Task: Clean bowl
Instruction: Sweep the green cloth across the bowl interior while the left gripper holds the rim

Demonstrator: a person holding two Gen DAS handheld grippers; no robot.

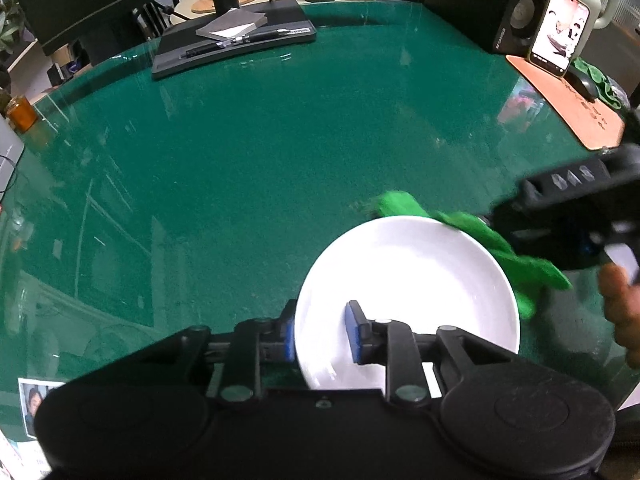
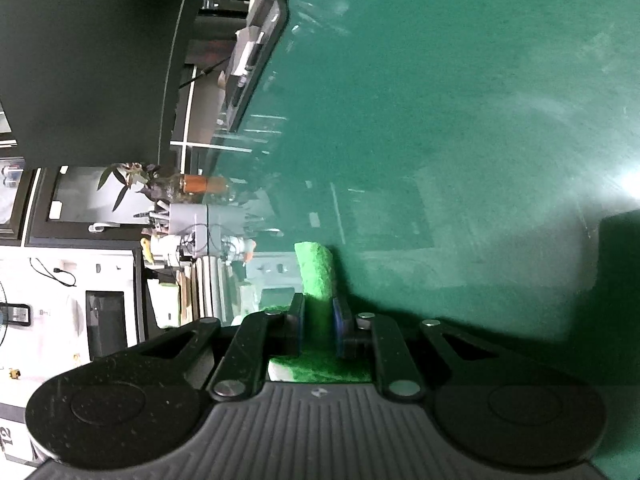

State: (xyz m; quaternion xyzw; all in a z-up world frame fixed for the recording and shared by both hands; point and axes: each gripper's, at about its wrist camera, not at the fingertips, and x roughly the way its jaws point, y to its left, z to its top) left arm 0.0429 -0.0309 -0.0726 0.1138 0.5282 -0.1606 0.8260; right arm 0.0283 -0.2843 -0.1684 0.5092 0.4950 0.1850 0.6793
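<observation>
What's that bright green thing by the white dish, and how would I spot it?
Start at the big dark-green table and find the white bowl near its front edge. Draped over the bowl's far right rim is a fuzzy green cloth, pinched in the right gripper. It is far brighter than the table and the only soft thing there.

The tabletop is dark green with a glossy, reflecting surface. A white bowl is at its near edge. At the far side stands a black monitor base with pens. At the right lies an orange mouse pad with a black mouse.
</observation>
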